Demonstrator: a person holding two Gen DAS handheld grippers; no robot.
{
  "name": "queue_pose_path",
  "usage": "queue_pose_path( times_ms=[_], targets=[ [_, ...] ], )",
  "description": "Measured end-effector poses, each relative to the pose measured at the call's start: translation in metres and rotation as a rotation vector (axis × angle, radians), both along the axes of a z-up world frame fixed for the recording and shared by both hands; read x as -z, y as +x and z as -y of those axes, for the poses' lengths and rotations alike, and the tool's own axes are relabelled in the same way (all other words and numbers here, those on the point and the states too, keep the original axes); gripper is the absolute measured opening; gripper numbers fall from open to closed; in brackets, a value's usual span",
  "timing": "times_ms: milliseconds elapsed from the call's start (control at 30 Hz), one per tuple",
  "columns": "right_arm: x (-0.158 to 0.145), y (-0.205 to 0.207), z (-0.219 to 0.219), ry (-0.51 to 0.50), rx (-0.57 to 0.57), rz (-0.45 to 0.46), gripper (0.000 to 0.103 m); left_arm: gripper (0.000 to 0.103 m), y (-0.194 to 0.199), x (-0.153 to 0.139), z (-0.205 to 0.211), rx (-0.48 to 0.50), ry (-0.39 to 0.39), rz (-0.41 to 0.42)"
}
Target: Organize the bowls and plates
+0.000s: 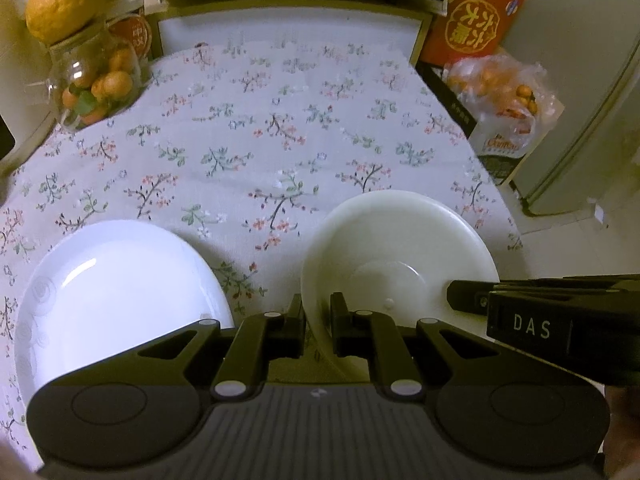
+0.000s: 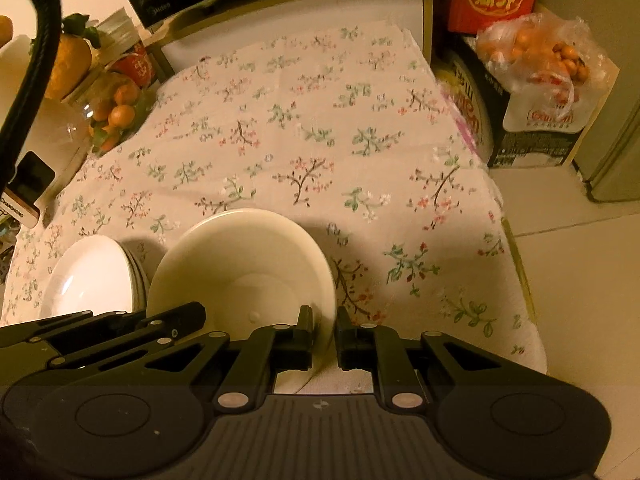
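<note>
A cream bowl (image 1: 396, 244) (image 2: 240, 264) sits on the floral tablecloth near the front edge. My left gripper (image 1: 318, 320) is closed around the bowl's left rim, one finger inside and one outside. My right gripper (image 2: 324, 330) is closed around the bowl's right rim in the same way; it shows in the left wrist view (image 1: 540, 308) too. A stack of white plates (image 1: 116, 284) (image 2: 96, 276) lies just left of the bowl, apart from both grippers.
A glass jar of small oranges (image 1: 96, 84) (image 2: 112, 112) stands at the table's far left. A red box (image 1: 480, 12) and a bag of oranges (image 1: 504, 96) (image 2: 540, 56) sit off the table's right side. The table's right edge (image 2: 516, 264) drops to the floor.
</note>
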State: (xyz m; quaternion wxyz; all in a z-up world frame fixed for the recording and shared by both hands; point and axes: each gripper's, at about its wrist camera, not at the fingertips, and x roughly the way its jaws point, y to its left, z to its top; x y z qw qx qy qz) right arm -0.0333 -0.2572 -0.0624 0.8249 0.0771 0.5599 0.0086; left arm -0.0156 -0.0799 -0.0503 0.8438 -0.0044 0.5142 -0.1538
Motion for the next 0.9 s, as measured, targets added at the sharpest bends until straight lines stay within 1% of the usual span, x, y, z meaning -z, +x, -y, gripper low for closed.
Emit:
queue_pose_path(
  times_ms=[167, 433, 900],
  targets=[
    [-0.011, 0.0, -0.001, -0.001, -0.002, 0.039, 0.01, 0.011, -0.001, -0.009, -0.002, -0.013, -0.003, 0.034],
    [-0.022, 0.004, -0.013, -0.021, -0.023, 0.089, 0.01, 0.011, 0.002, -0.017, -0.011, -0.045, -0.008, 0.054],
    [-0.037, 0.021, -0.054, -0.013, -0.082, 0.145, 0.011, 0.011, 0.011, -0.032, -0.054, -0.139, -0.034, 0.069]
  ],
)
